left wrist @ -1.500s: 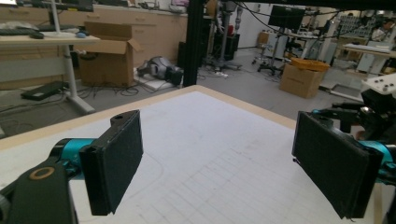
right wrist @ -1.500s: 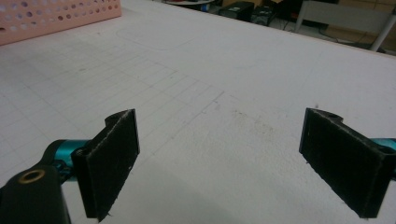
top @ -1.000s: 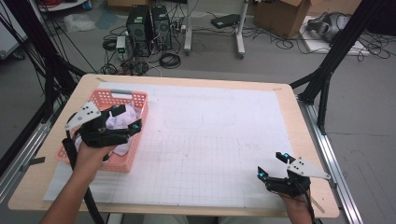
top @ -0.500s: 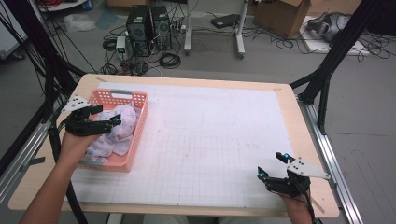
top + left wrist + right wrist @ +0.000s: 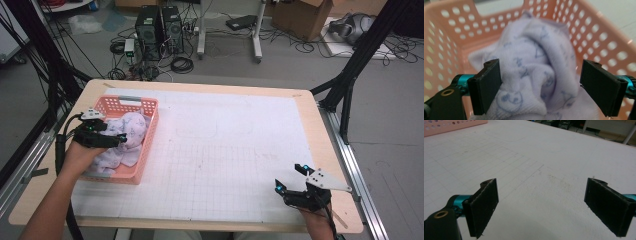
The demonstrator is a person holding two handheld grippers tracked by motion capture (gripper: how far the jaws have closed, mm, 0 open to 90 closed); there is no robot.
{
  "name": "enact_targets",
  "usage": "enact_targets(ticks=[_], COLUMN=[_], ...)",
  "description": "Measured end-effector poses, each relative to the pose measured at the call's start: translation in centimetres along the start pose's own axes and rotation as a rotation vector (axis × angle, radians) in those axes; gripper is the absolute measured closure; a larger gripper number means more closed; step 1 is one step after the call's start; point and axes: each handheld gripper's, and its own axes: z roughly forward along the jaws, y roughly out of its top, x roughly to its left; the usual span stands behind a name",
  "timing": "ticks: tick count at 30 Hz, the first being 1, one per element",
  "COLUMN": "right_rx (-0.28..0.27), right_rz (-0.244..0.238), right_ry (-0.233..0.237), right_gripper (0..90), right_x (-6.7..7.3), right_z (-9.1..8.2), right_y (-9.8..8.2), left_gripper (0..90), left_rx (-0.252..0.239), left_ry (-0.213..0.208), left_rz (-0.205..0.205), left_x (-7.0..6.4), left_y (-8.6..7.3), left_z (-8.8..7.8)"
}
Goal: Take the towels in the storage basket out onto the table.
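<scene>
While the left gripper [image 5: 116, 138] hovers over the pink perforated basket [image 5: 142, 165] at the table's left edge, its jaws stand wide apart on either side of a crumpled pale-lilac cloth [image 5: 536, 75] printed with small blue figures; the left jaw's inner edge touches the fabric, the right jaw is clear of it. That cloth lies bunched inside the basket. Near the front right corner, the right gripper [image 5: 291, 178] is low over the white gridded mat [image 5: 225, 150], jaws spread, nothing between them. Wooden table [image 5: 330, 150] borders the mat.

Bright even light, soft shadows, blurred close-ups
</scene>
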Motion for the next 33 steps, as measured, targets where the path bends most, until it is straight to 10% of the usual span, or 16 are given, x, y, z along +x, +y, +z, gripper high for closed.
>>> enact_targets(ticks=[7,13,20,33], right_rx=[0.002,0.001,0.017,0.019], right_rz=[-0.008,-0.008,-0.013,-0.010], right_ry=[0.008,0.018,0.029,0.025], right_gripper=[10.9,10.9,10.9,10.9], right_x=[0.1,0.0,0.2,-0.1], right_z=[0.0,-0.1,0.0,-0.3], right_y=[0.0,-0.1,-0.1,-0.1], left_gripper=[14.5,8.8,2.4,46.7], left_rx=[0.145,0.253,0.316,0.251], left_ry=[0.068,0.013,0.053,0.132], left_rz=[0.036,0.002,0.096,0.087], left_x=[0.1,0.1,-1.1,-0.5], left_y=[-0.1,-0.5,-0.7,-0.6], left_z=[1.9,3.1,4.3,3.1])
